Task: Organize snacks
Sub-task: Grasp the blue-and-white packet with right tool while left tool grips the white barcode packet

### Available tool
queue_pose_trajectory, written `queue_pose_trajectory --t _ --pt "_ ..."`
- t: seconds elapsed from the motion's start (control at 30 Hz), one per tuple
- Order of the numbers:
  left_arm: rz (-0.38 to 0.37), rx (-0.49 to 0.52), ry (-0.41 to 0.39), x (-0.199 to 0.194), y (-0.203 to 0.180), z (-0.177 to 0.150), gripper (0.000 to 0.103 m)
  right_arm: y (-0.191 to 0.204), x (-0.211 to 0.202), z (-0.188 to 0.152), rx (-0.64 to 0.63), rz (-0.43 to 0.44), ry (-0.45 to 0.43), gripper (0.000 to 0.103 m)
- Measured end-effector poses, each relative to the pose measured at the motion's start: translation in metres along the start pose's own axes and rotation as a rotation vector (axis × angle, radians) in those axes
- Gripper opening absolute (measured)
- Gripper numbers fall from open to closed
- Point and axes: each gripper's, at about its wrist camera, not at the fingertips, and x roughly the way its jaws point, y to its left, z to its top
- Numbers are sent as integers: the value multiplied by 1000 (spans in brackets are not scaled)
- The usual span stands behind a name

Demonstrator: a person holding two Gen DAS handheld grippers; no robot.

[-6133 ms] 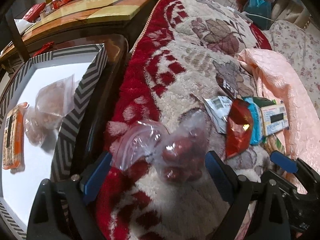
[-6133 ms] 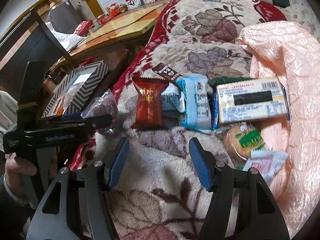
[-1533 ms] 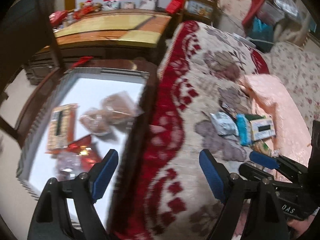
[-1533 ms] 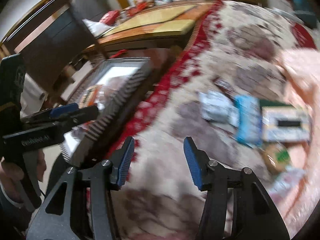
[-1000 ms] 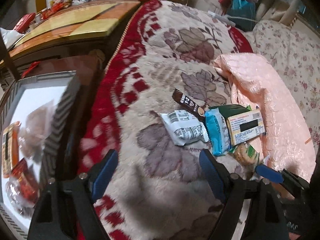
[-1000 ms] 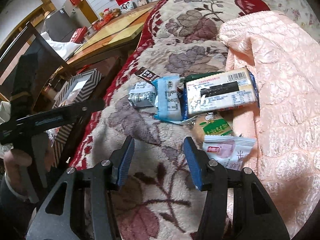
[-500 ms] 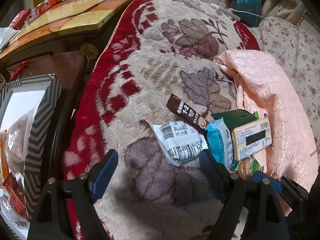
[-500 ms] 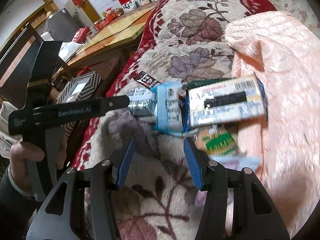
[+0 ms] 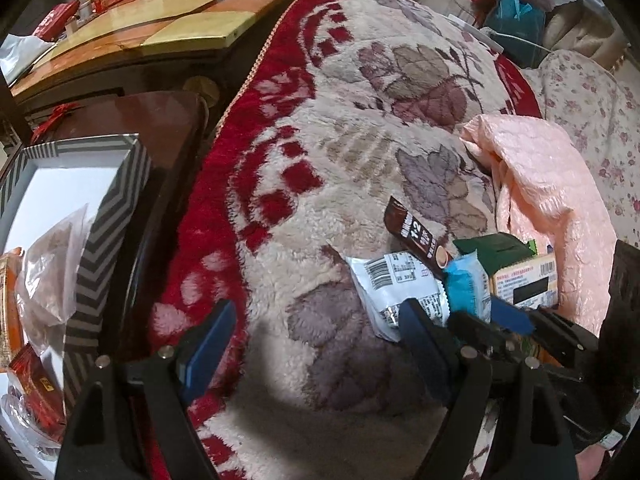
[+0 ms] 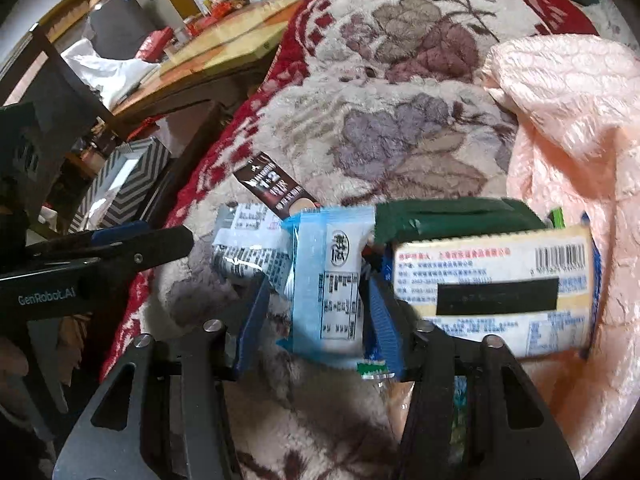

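Straddling the blue snack packet [image 10: 326, 280] at centre frame, the right gripper [image 10: 316, 312] gapes unclenched, while the left gripper [image 9: 316, 340] hangs wide, grasping nothing.

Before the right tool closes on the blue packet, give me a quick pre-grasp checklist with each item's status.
1. Right tool open, fingers either side of the blue packet: ok.
2. Blue packet free of neighbours: not ok; it overlaps the white packet and abuts the yellow box.
3. Brown stick sachet outside the fingers: ok.
4. Left tool open and empty: ok.
5. Striped box has spare white floor: ok.
6. Finger contact with packet: cannot tell.
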Motion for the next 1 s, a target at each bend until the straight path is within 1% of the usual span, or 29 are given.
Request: queue_pose_trajectory --t 0.03,0.13,0.4,0.6,0.63,0.67,0.73,0.77,0.8,0.83,0.87,0.93,1.0 --pt "-1 2 3 2 -1 0 85 0 1 0 -8 -4 6 29" --pt "-4 13 8 5 -8 1 85 -2 -3 -6 -15 15 9 27" --pt "-6 74 22 19 -41 2 85 -12 -45 -23 24 30 -61 25" --pt "7 91 73 44 -61 5 85 -18 -45 -29 52 54 -56 25" --pt "17 96 71 48 -63 5 83 -19 -43 -30 54 58 -53 25" --pt "30 104 61 49 -64 5 79 -19 -42 -30 57 59 -52 25" --pt "72 124 41 49 -64 3 56 -21 -40 -30 66 68 -51 25" --pt "76 126 29 47 -61 3 51 -22 -39 -30 70 73 -52 25" --pt "74 121 28 45 -57 3 43 -22 -39 -30 72 77 -52 25" --pt "59 114 31 43 -51 4 38 -21 -39 -29 72 80 -54 25" --pt "45 104 33 41 -46 4 36 -19 -39 -29 71 84 -55 25" --pt "42 89 22 34 -36 2 26 -15 -39 -29 61 91 -54 25" --pt "36 87 8 25 -28 -4 26 -7 -39 -30 43 96 -53 25"
